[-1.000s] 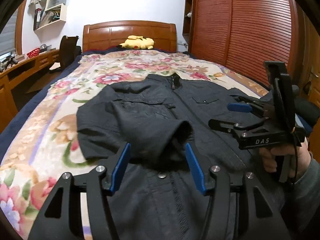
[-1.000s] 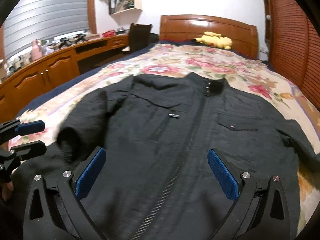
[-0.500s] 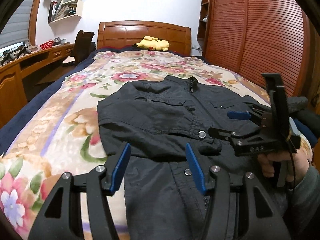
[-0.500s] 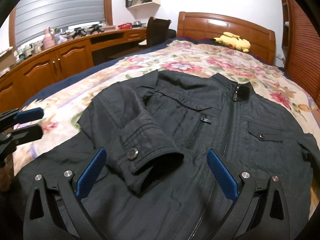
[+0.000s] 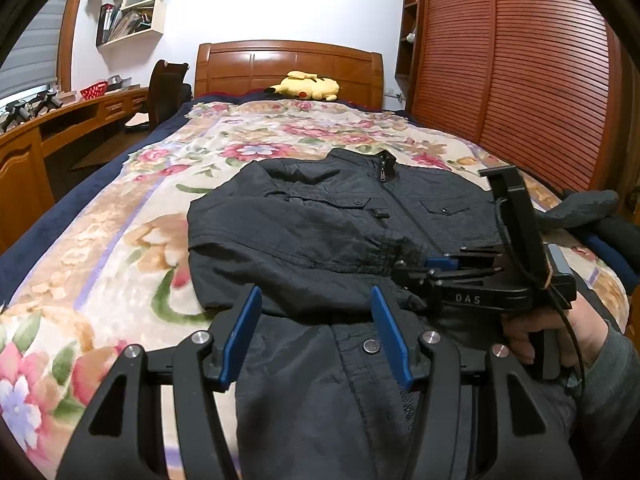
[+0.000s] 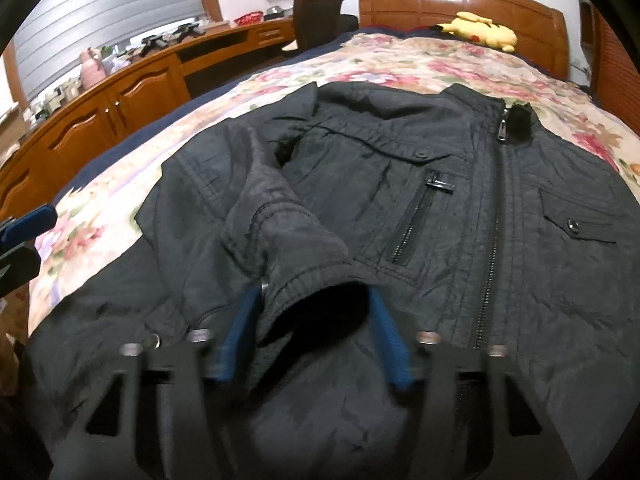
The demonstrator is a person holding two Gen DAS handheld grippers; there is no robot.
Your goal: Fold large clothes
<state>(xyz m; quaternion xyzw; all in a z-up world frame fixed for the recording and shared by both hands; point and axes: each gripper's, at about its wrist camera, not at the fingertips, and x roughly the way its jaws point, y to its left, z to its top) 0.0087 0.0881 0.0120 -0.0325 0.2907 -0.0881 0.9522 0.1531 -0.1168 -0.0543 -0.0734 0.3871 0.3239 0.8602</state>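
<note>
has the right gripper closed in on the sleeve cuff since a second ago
Yes. The right gripper now straddles the sleeve cuff, blue pads on both sides, just left of the jacket's front zipper; a second ago its pads were wide apart and off the cuff.

A floral blanket [image 5: 248, 148] covers the bed; a yellow plush [image 5: 306, 85] lies at its far end against the headboard [image 5: 288, 66]. Left of the bed stand a chair [image 5: 164, 92] and desk [image 5: 72, 118], shelves [image 5: 128, 8] above; a slatted wardrobe [image 5: 520, 72] stands right
</note>
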